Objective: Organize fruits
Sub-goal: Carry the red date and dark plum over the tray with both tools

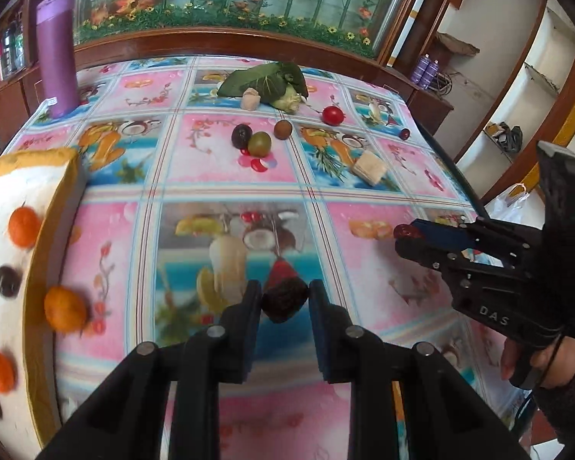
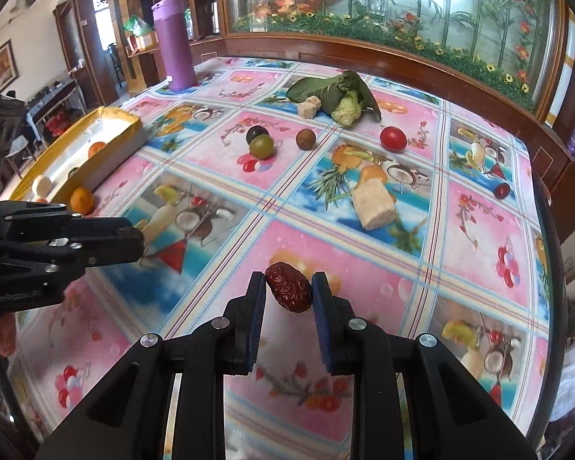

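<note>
Each gripper clamps a wrinkled fruit above the tablecloth [image 2: 364, 253]: the left gripper [image 1: 285, 299] a dark date [image 1: 285, 303], the right gripper [image 2: 289, 291] a red date [image 2: 289, 287] (tray [image 1: 63, 191] at left).

gripper [image 1: 285, 299]: black frame | blue pads | silver screws | "DAS" marking

Purple flask [image 2: 175, 43] stands at the patterned tablecloth's [image 2: 364, 264] far corner; wooden cabinet [image 2: 364, 44] behind, perhaps glass-fronted.
</note>
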